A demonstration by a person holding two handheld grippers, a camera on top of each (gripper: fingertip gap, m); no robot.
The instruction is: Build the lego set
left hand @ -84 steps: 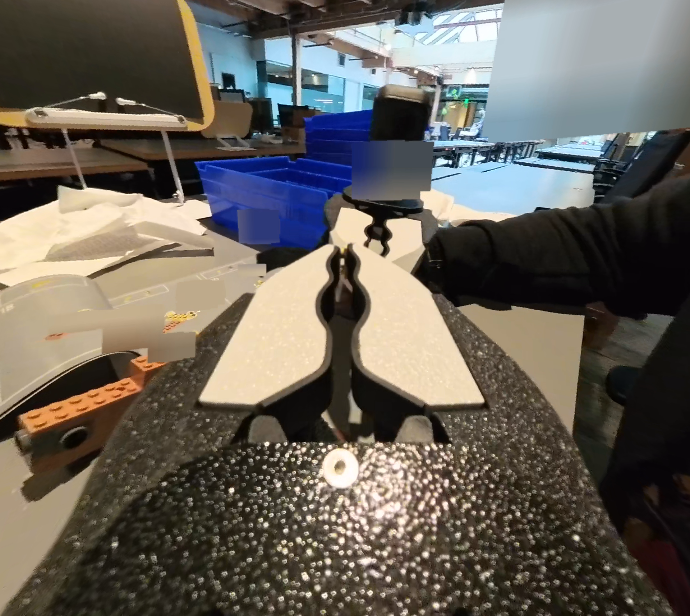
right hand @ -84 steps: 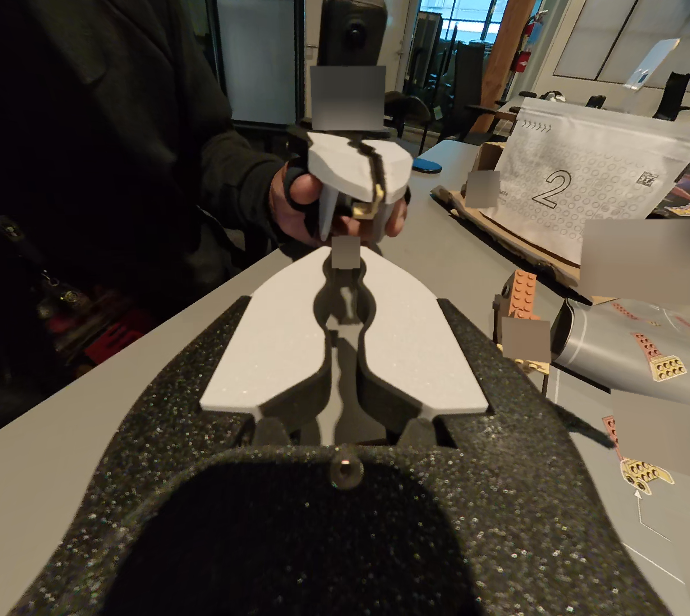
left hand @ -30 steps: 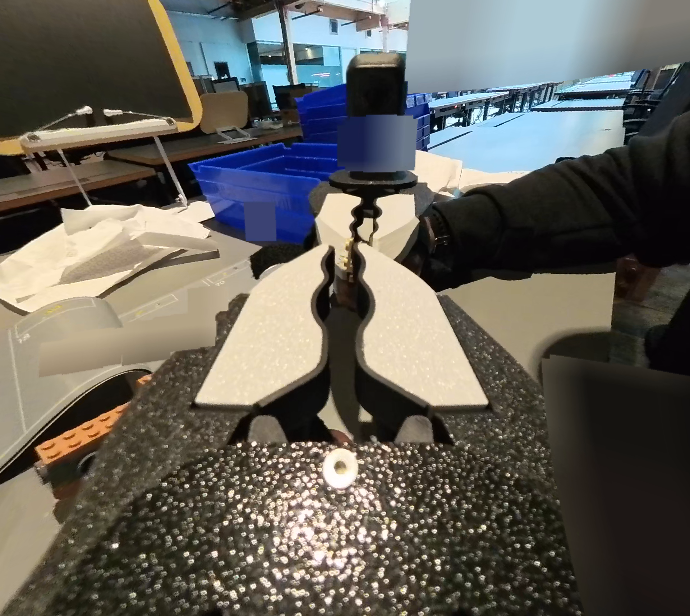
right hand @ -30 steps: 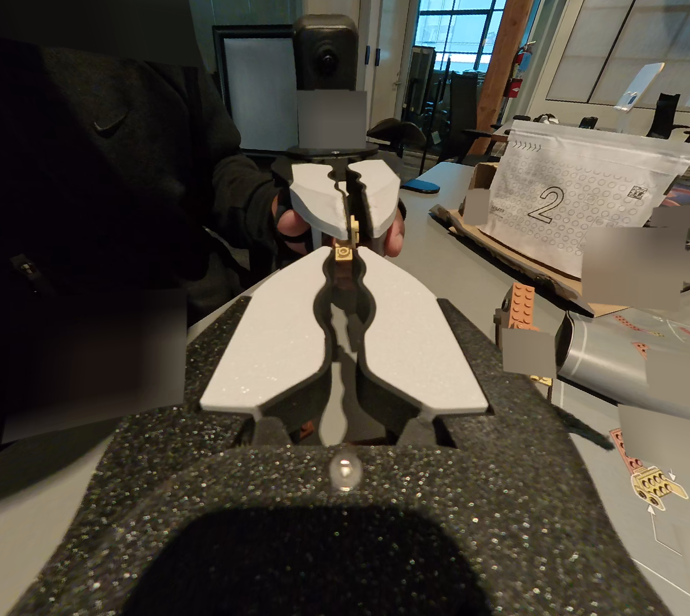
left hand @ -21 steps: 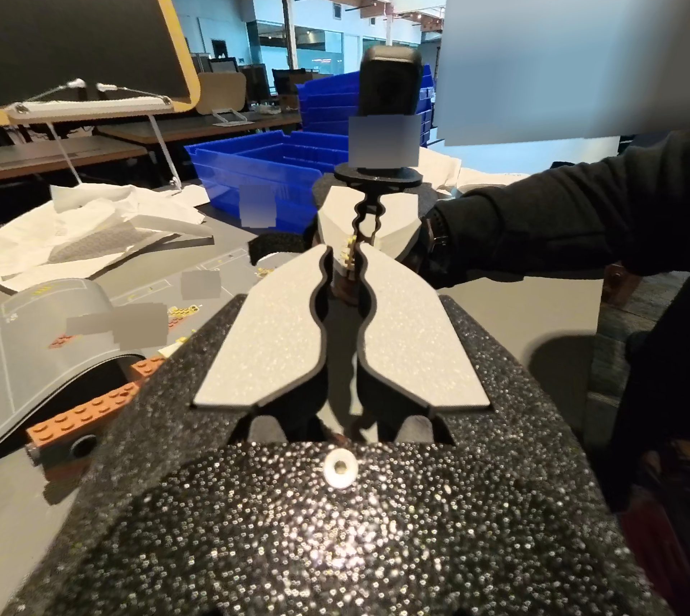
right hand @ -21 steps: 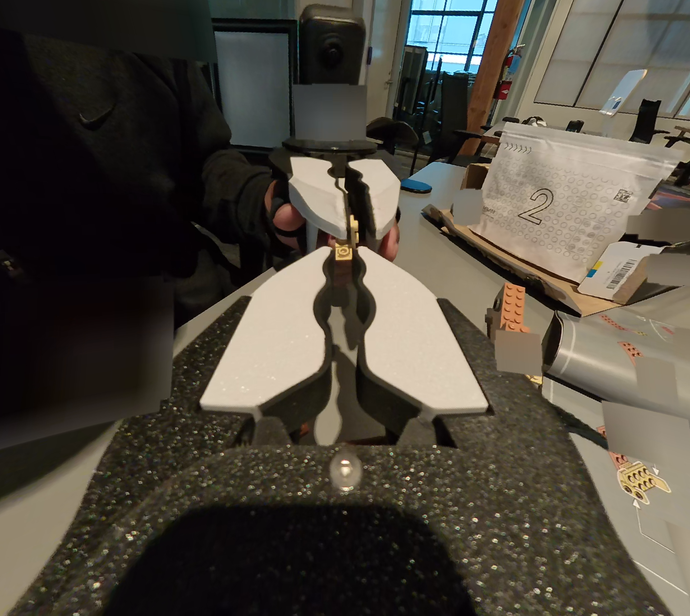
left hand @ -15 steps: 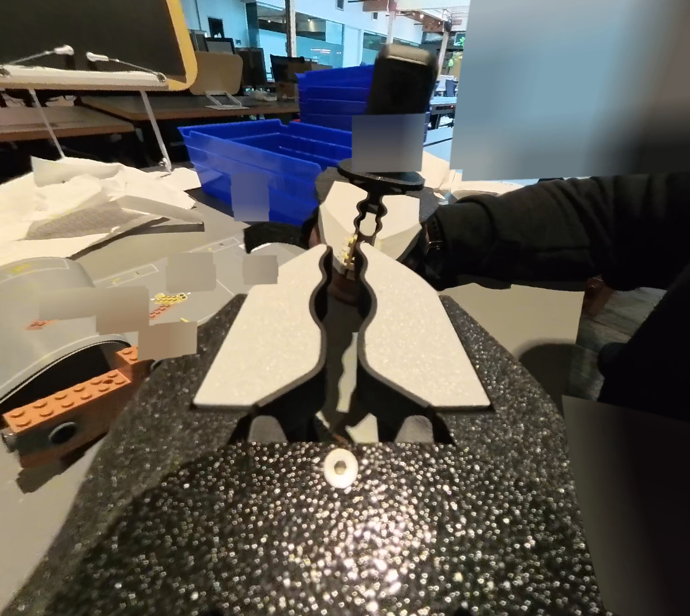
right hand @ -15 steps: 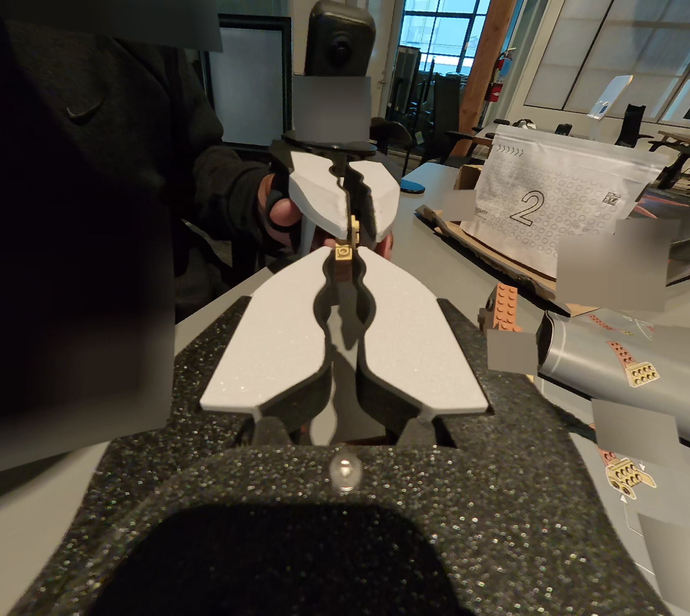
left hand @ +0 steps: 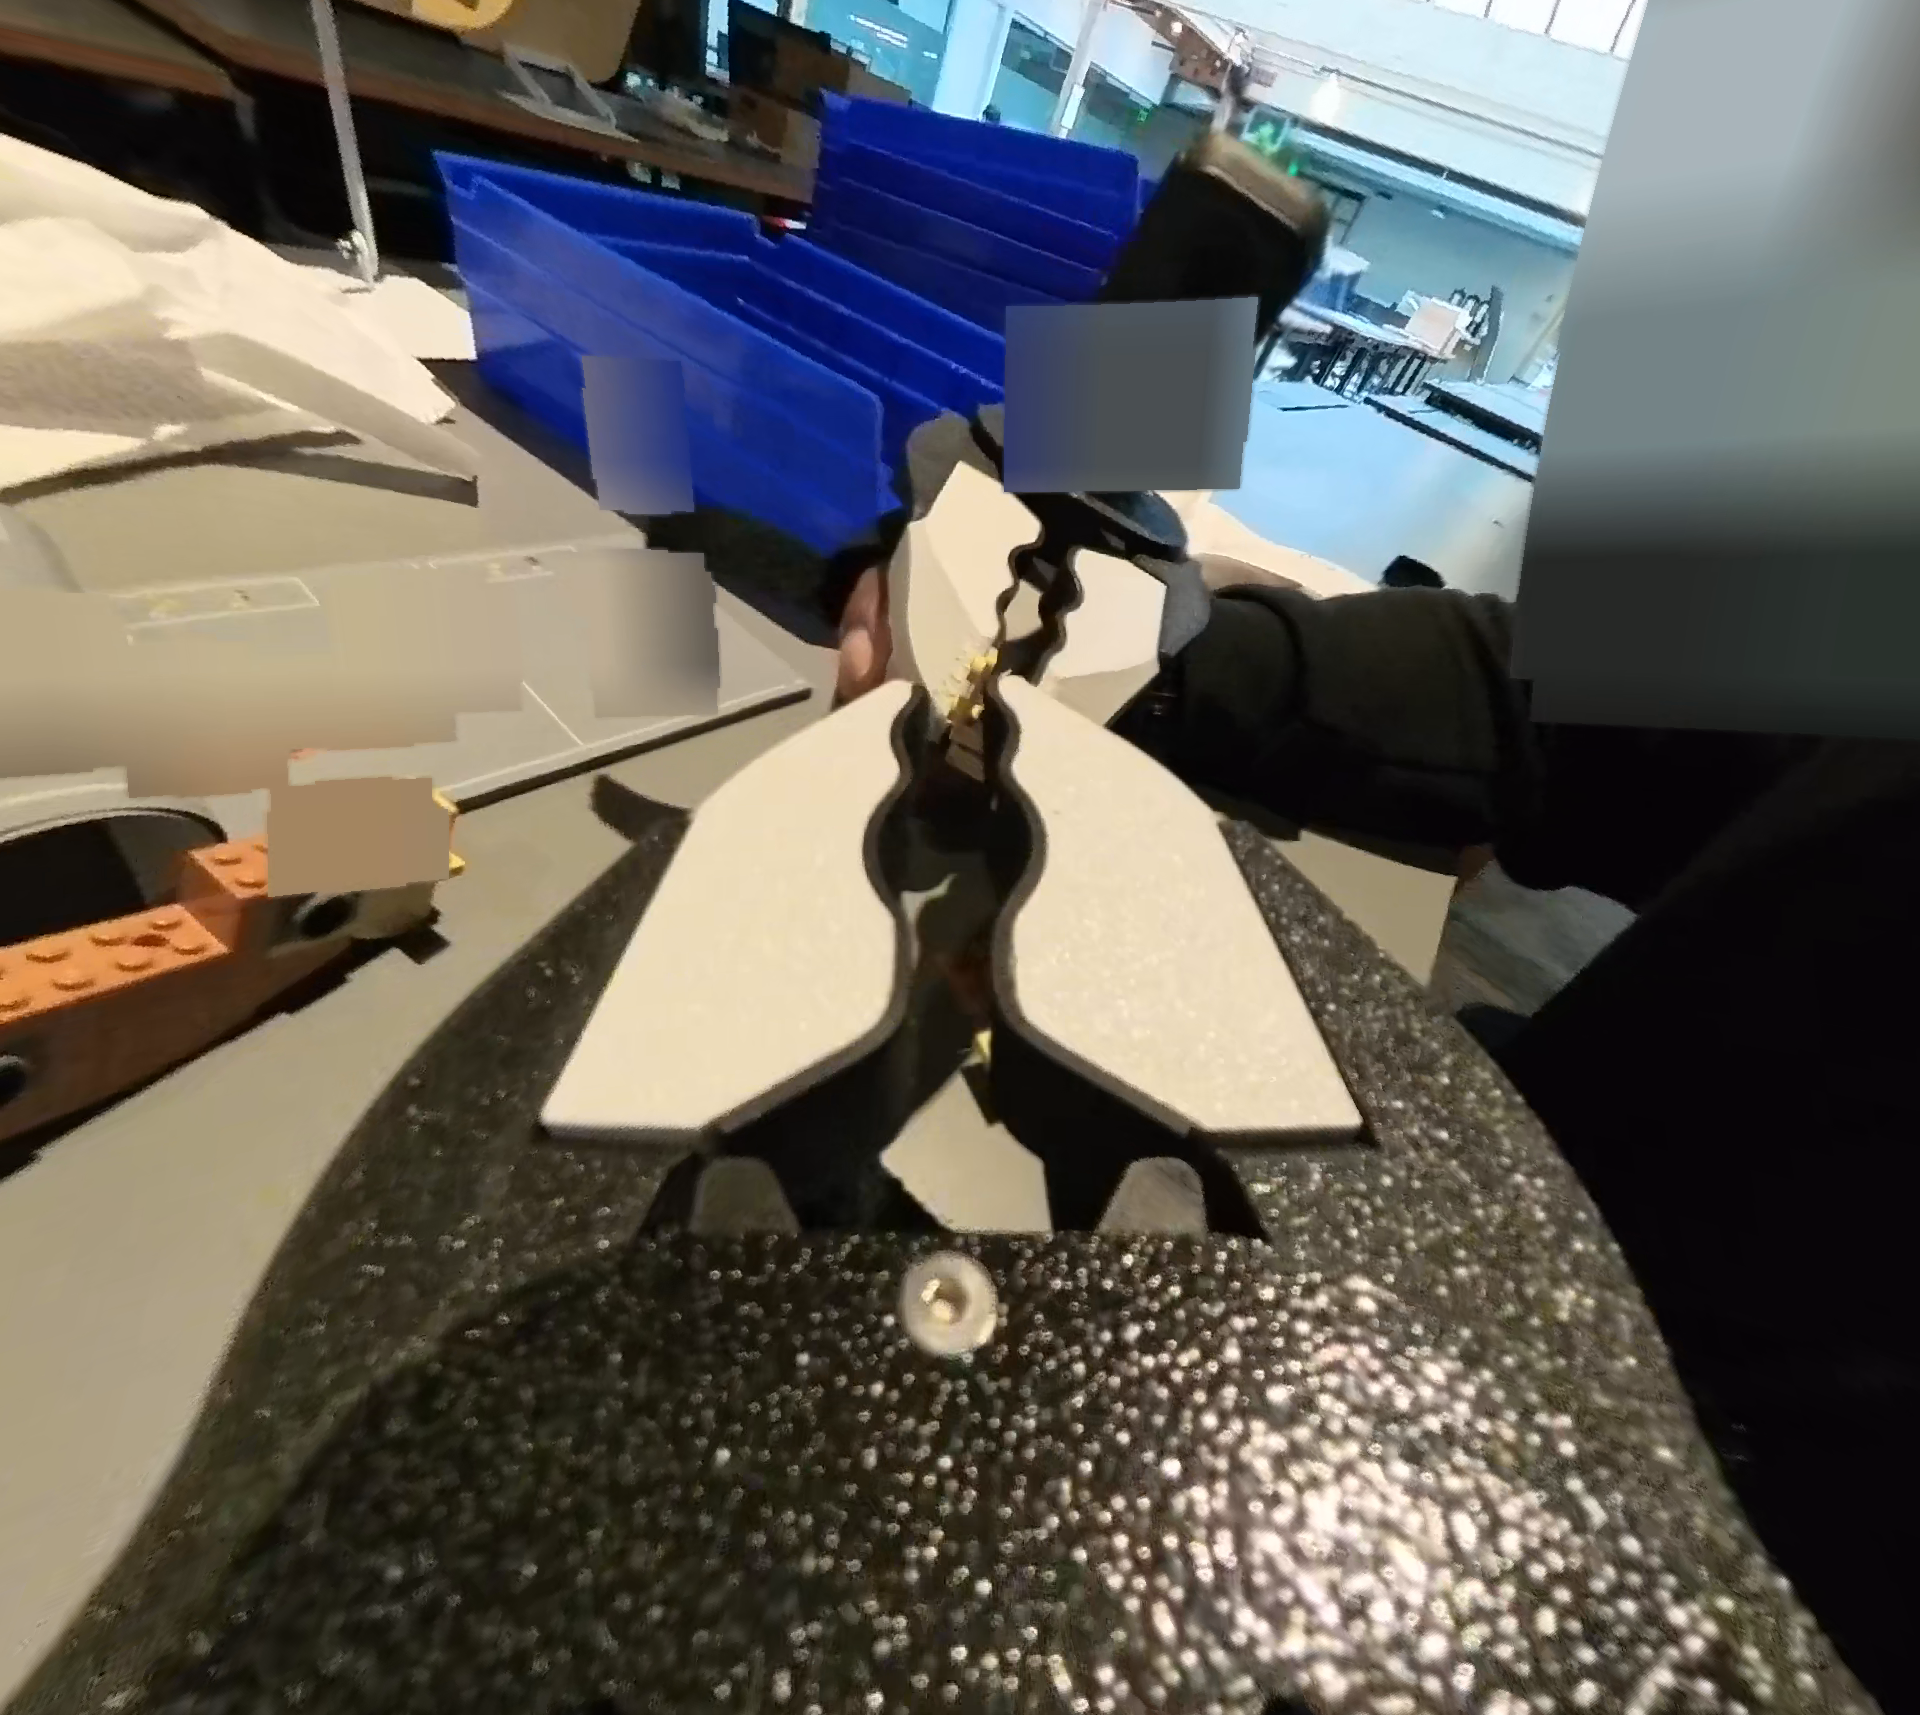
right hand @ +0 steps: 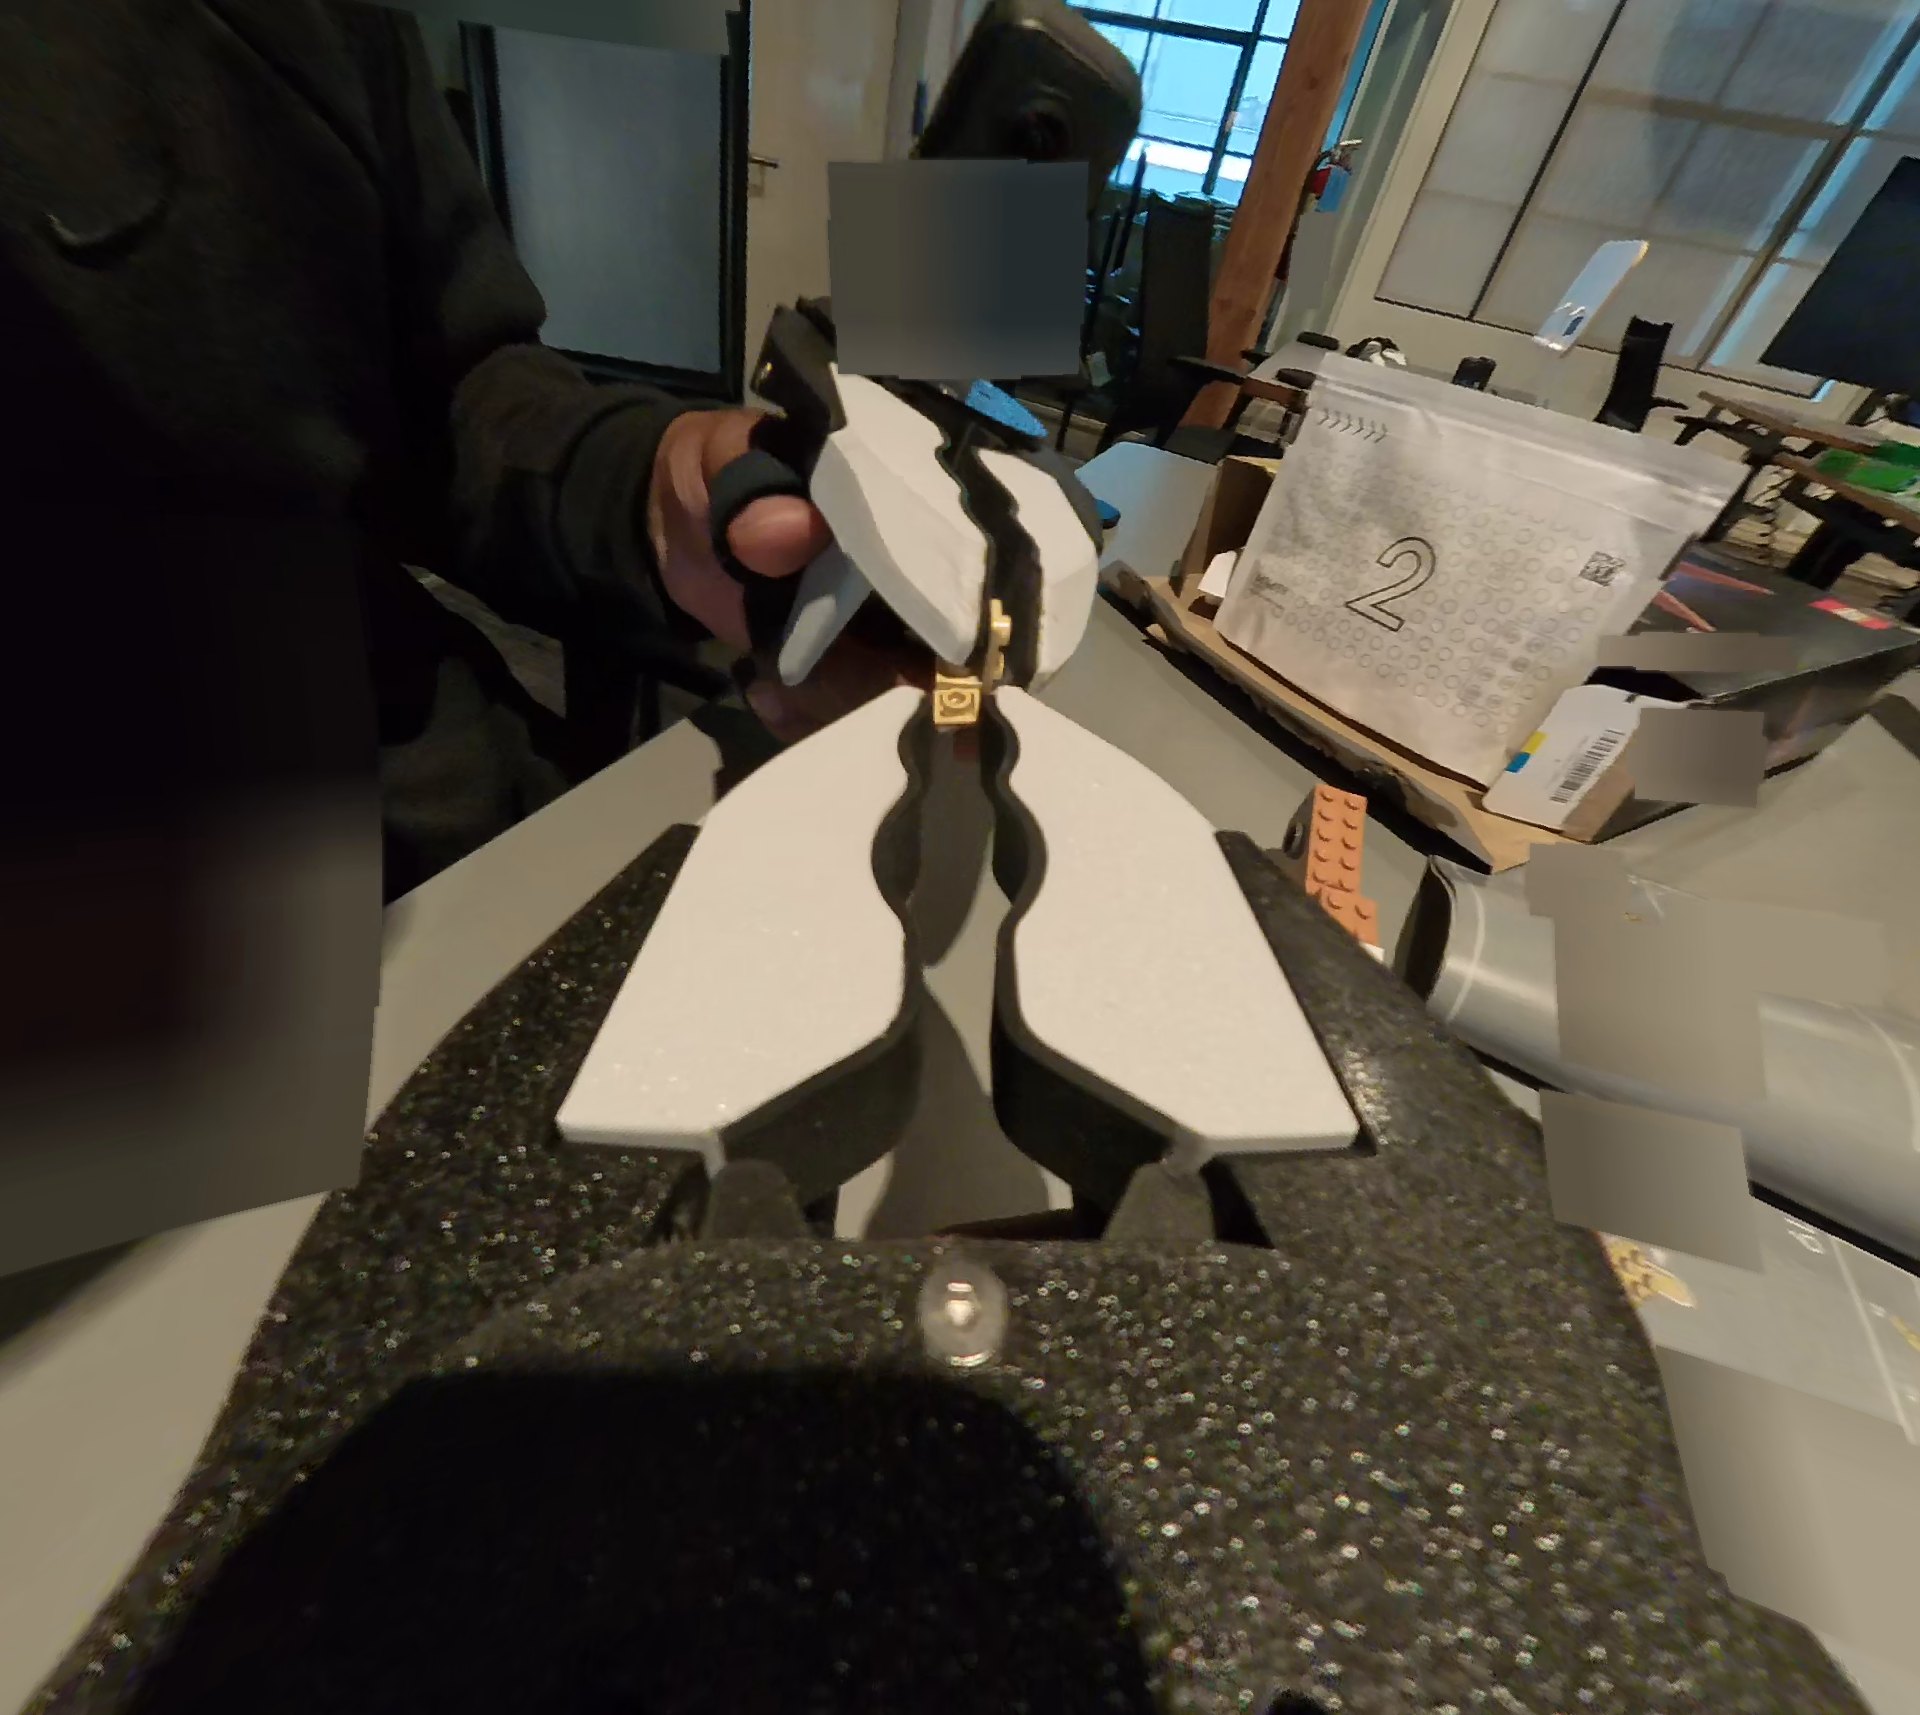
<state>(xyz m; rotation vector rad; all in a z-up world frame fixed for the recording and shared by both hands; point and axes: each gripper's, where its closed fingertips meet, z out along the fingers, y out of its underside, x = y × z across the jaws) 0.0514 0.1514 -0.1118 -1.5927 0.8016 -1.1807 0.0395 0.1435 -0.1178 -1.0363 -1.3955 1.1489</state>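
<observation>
Above the grey table (right hand: 540, 896), both claws (left hand: 961, 709) (right hand: 956, 715) pinch gold pieces (right hand: 956, 701); blue bins' (left hand: 727, 377) contents unseen.

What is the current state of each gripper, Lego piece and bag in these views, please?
Left gripper: shut on a small gold Lego piece.
Right gripper: shut on another gold Lego piece, the two pieces touching.
Orange Lego assembly: lying on the grey table, untouched.
Numbered white bag: upright, apparently sealed.

Bins (left hand: 727, 377) behind booklet (left hand: 416, 626) (brick assembly (left hand: 135, 979) nearer).
</observation>
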